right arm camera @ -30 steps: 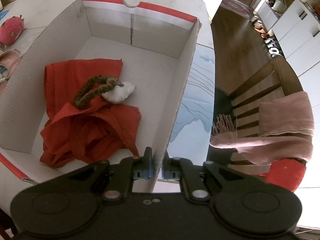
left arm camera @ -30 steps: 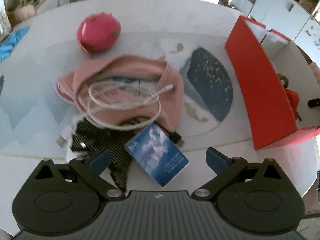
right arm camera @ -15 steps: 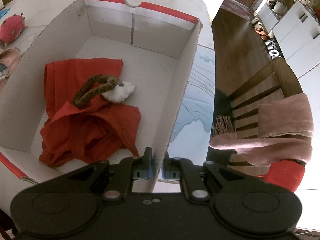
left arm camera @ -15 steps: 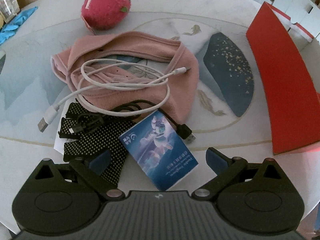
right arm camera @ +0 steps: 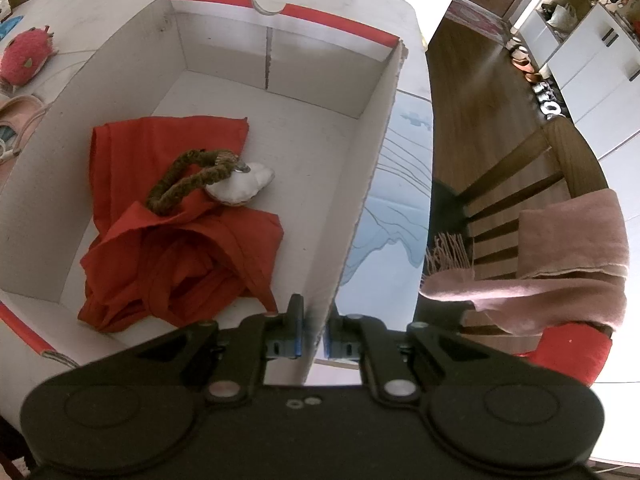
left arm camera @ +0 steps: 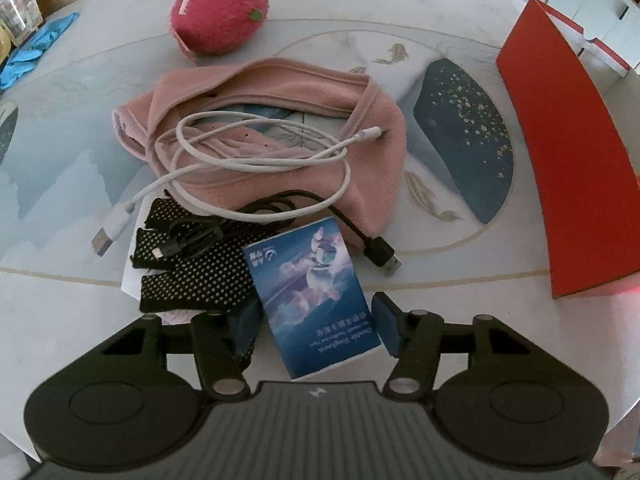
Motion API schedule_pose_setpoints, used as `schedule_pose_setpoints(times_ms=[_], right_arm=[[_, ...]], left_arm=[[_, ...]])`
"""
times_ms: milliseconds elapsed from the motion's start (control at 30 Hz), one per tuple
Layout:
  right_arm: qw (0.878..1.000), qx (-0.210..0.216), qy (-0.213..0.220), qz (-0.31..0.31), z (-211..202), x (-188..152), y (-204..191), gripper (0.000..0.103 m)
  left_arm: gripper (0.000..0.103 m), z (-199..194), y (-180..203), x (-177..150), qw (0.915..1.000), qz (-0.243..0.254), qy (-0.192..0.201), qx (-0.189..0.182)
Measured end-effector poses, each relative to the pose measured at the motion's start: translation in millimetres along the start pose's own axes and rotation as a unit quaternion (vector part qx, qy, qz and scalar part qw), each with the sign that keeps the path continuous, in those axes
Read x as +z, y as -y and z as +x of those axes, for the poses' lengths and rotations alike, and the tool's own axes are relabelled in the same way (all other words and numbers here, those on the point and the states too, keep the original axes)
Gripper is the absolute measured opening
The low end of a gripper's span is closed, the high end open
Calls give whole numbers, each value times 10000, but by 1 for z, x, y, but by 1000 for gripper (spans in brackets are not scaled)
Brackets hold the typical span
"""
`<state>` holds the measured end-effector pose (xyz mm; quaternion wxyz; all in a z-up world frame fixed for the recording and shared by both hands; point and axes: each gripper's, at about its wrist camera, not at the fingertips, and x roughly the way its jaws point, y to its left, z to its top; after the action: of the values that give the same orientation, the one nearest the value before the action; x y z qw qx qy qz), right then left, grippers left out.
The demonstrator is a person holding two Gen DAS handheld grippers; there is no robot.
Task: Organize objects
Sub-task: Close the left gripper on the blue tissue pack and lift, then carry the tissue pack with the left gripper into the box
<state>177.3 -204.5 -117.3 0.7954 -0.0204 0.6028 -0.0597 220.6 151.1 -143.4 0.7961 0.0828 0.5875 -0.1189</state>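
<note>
The left gripper [left arm camera: 314, 330] is closing, its 2 fingers either side of the blue packet [left arm camera: 314, 300] lying flat on the table [left arm camera: 460, 276]; the pads are not yet clearly pressing it. Just beyond lie a black dotted glove [left arm camera: 192, 276], a black cable [left arm camera: 360, 236], a white cable [left arm camera: 256, 160] on pink cloth [left arm camera: 376, 168], then a pink plush fruit [left arm camera: 218, 14]. The right gripper [right arm camera: 314, 334] pinches the box wall [right arm camera: 356, 208]; inside lie red cloth [right arm camera: 160, 240] and a shell keyring [right arm camera: 236, 186].
</note>
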Motion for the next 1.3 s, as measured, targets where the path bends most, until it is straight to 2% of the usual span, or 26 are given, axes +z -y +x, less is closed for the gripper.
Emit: schedule_pose_setpoints(times_ms=[333, 567, 733, 1000, 1300], right_arm=[[10000, 23, 5, -14, 1, 0, 1, 8], [10000, 28, 6, -12, 2, 0, 0, 8], [10000, 38, 0, -12, 2, 0, 0, 8], [10000, 27, 8, -31, 2, 0, 0, 7], [10000, 64, 42, -22, 0, -1, 0, 7]], left_arm=[[51, -33, -6, -1, 9996, 5, 58, -267], [50, -52, 5, 3, 9987, 285, 160, -385], [50, -69, 18, 7, 9962, 448, 336, -660], [50, -100, 62, 27, 9866, 1068, 700, -1011], [50, -119, 113, 54, 9700, 1770, 1125, -1229]])
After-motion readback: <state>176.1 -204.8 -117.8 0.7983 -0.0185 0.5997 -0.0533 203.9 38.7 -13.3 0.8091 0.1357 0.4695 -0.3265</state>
